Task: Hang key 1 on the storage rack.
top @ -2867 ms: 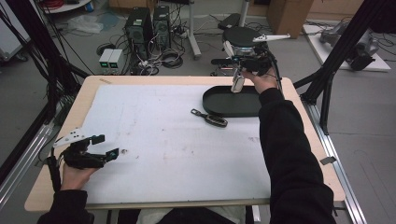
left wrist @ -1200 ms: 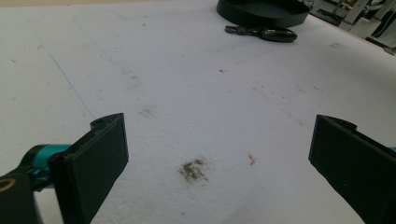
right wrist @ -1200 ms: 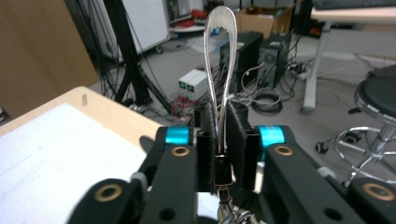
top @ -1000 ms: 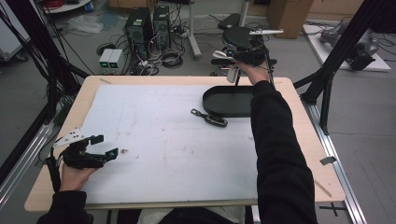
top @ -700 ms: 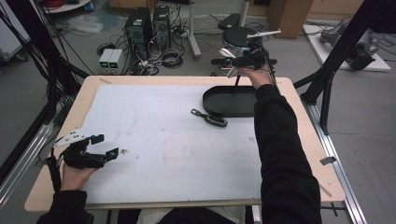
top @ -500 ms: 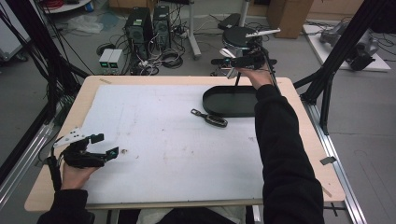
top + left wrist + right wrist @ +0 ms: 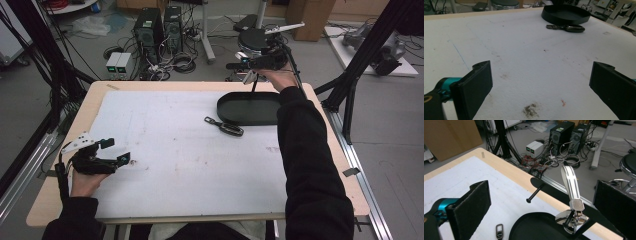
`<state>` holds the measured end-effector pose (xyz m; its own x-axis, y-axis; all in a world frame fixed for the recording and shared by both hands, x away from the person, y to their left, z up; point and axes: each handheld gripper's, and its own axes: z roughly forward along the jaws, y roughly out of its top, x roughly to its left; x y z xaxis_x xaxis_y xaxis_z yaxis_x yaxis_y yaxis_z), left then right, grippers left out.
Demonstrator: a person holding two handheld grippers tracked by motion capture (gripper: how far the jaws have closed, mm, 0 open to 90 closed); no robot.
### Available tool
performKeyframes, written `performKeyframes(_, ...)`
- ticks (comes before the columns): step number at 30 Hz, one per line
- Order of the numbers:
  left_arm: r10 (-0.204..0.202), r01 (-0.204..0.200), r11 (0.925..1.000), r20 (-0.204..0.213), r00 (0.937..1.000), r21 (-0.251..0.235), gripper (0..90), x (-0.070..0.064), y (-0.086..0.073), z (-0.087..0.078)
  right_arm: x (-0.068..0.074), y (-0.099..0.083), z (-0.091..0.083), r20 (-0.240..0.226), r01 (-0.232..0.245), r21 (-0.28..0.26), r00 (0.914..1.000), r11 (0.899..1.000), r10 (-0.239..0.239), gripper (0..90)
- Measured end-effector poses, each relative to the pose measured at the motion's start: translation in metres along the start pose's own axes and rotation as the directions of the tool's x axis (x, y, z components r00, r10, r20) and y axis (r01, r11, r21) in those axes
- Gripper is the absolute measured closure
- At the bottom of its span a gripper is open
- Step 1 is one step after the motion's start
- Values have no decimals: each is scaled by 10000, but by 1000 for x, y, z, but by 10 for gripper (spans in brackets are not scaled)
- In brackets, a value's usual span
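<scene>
White tabletop: shiny chrome tool (image 7: 571,202) upright w/ ribbed handle, over black tray (image 7: 248,111); both grippers released.

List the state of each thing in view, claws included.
Left claw: open, empty, low over the table's near left.
Right claw: open, above the tray's far end.
Silver lever tool: upright between the right claw's jaws, not gripped, base at the tray's far rim.
Tray: on the table, far right.
Key fob: flat on the table, outside the tray, beside its near left edge.
</scene>
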<state>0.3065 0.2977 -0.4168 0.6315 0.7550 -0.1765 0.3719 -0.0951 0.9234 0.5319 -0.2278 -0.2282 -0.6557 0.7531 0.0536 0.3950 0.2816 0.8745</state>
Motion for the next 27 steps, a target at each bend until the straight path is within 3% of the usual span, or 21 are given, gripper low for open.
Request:
performKeyframes(8,136,-137,9999,37,9999,94,51,-2,2,2,9,7,2,-241,284,160,9993,9995,-280,8)
performKeyframes(16,261,-261,9994,40,9997,214,52,-4,2,4,25,6,20,-578,672,699,9963,9953,-632,8)
performKeyframes(23,270,-271,9994,47,9996,219,52,-4,2,5,43,-2,43,-1082,1252,1593,9882,9792,-1088,7)
performKeyframes(27,296,-297,9992,33,9996,261,52,-4,2,5,53,-7,57,-1333,1763,2141,9797,9608,-1501,7)
